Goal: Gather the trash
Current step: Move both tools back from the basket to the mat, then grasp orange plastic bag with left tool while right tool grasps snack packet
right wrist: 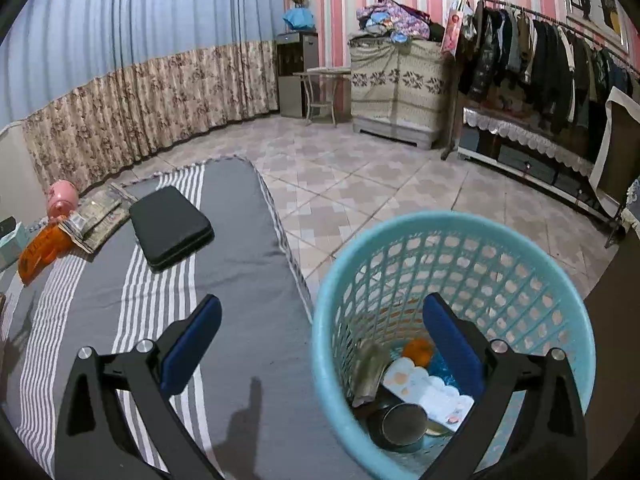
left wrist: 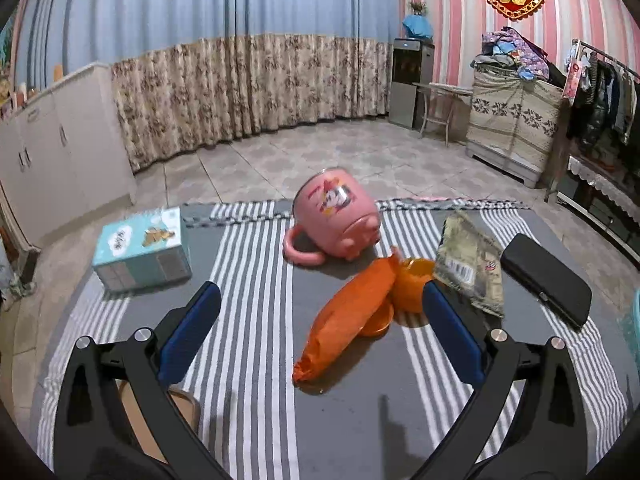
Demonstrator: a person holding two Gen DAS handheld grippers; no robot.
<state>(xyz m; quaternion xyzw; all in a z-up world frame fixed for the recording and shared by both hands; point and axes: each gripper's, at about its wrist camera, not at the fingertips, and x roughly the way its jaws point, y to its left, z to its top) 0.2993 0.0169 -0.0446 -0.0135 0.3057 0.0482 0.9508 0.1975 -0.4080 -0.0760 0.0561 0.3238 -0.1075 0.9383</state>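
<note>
Right gripper (right wrist: 322, 330) jaws spread over blue basket (right wrist: 576, 320) rim.

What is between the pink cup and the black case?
In the left wrist view, a crinkly greenish wrapper lies between the pink cup and the black case.

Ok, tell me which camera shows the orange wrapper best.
The left wrist view: the orange wrapper lies whole, close and central between the open left gripper fingers. The right wrist view shows it only small and partly hidden at the far left edge.
</note>
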